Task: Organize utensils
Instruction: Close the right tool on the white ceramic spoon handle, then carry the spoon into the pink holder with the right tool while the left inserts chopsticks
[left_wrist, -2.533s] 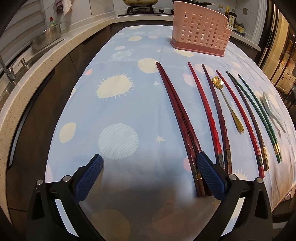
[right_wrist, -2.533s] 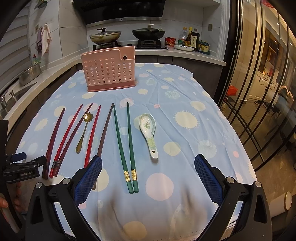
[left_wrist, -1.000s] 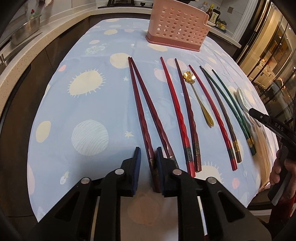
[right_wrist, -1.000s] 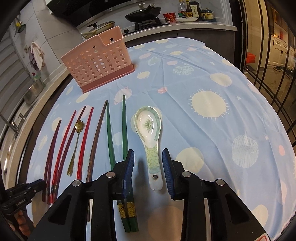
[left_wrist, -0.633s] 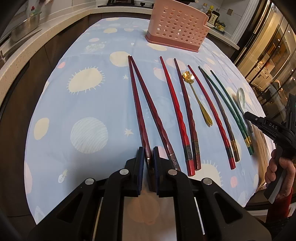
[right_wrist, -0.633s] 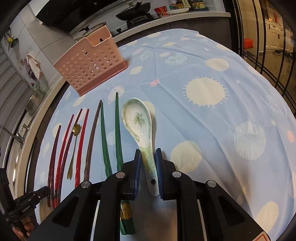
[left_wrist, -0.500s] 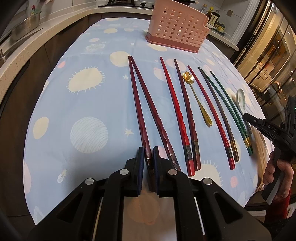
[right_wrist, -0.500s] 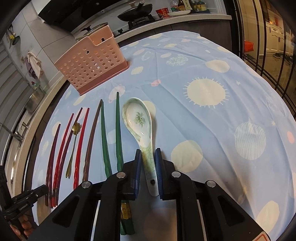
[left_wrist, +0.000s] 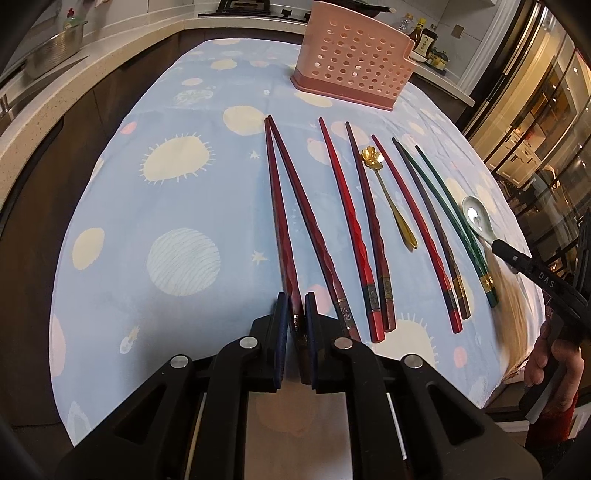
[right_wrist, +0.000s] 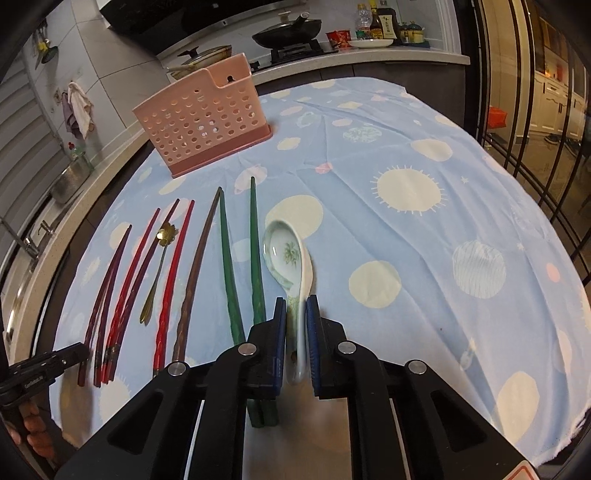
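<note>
My left gripper (left_wrist: 295, 306) is shut on the near end of the leftmost dark red chopstick (left_wrist: 277, 206), which runs away from me over the blue cloth. Its twin (left_wrist: 310, 229) lies just right of it. My right gripper (right_wrist: 295, 306) is shut on the handle of the white ceramic spoon (right_wrist: 286, 254), whose bowl points away from me. The pink perforated utensil holder (left_wrist: 354, 74) stands upright at the far end of the table; it also shows in the right wrist view (right_wrist: 203, 118).
Between the two grippers lie more red and dark chopsticks (left_wrist: 351, 221), a gold flower spoon (left_wrist: 388, 195) and two green chopsticks (right_wrist: 236, 266). A counter with a sink runs along the left (left_wrist: 55, 92). A stove with pans (right_wrist: 288, 33) is behind the table. Glass doors are on the right.
Both grippers have closed: the left on the leftmost red chopstick, the right on the ceramic spoon's handle. Since half a second ago the spoon's bowl looks slightly raised and both views shifted a little.
</note>
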